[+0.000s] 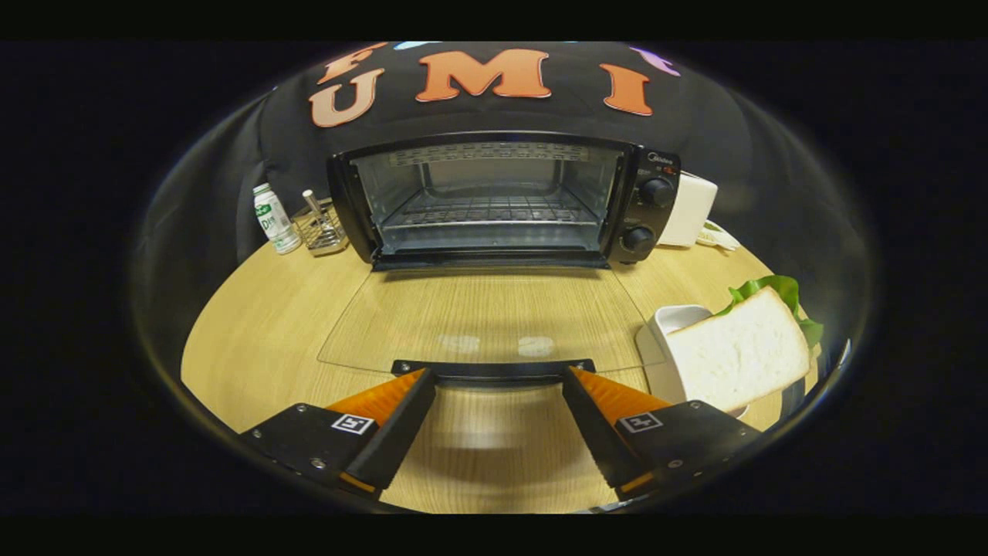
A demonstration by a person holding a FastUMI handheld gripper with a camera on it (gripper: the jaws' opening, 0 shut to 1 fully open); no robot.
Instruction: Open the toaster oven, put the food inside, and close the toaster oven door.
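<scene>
Glass door (486, 316) of the toaster oven (502, 201) is folded flat on the bench (255, 332), wire rack (490, 210) exposed, so the opening step looks done. Hand-held gripper (494, 378) is spread wide, pinching nothing, its tips at either end of the door handle (494, 369). Food is a sandwich (741, 351) on a white dish (664, 347), just right of the door. Next: swing right, clamp the bread, carry to rack. Oven badge and bottle (275, 220) label too small to read.
</scene>
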